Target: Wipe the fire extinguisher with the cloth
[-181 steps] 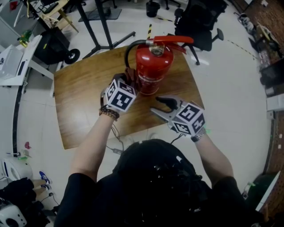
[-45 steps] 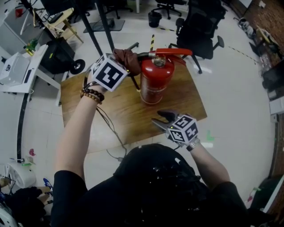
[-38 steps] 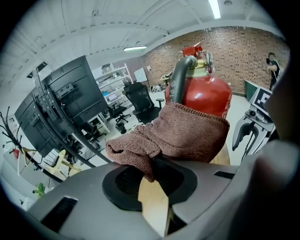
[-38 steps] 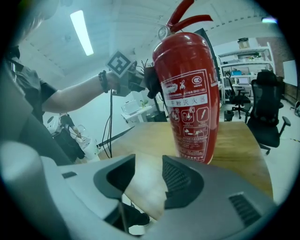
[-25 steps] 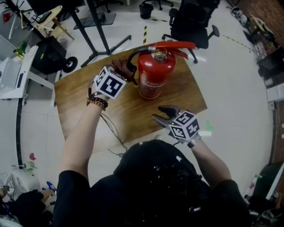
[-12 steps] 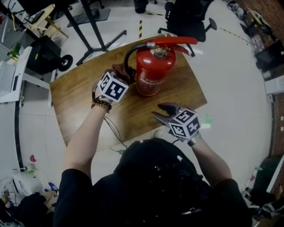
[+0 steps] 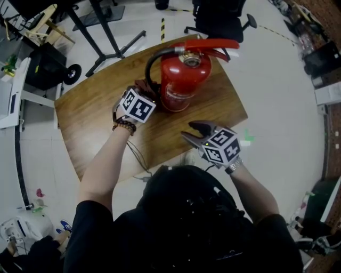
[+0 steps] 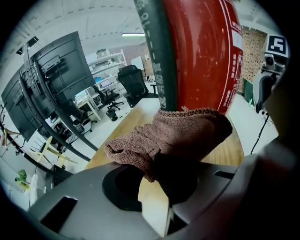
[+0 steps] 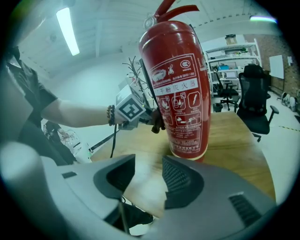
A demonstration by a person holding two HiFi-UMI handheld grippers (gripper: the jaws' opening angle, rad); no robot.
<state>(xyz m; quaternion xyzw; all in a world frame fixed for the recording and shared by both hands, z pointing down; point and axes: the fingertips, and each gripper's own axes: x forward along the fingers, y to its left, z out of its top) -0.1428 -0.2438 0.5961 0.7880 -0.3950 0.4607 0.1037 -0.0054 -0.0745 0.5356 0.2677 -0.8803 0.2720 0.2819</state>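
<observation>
A red fire extinguisher [image 7: 184, 74] stands upright on a wooden table [image 7: 90, 122], with a black hose [image 7: 151, 63] curving down its left side. My left gripper [image 7: 149, 91] is shut on a brown cloth [image 7: 144, 85], which is pressed against the hose and the cylinder's lower left side. In the left gripper view the cloth [image 8: 173, 136] bunches between the jaws against the hose [image 8: 157, 51] and the red body [image 8: 201, 51]. My right gripper [image 7: 196, 132] hovers open near the table's front edge, short of the extinguisher [image 9: 180, 89] and holding nothing.
A black office chair [image 7: 221, 16] stands behind the table, and black stand legs [image 7: 106, 32] and a black cart [image 7: 45, 64] are at the back left. A cable [image 7: 137, 154] hangs off the table's front edge. White floor surrounds the table.
My left gripper carried the cloth from low on the extinguisher up to its top by the hose, then back down its left side. The right gripper stayed almost still.
</observation>
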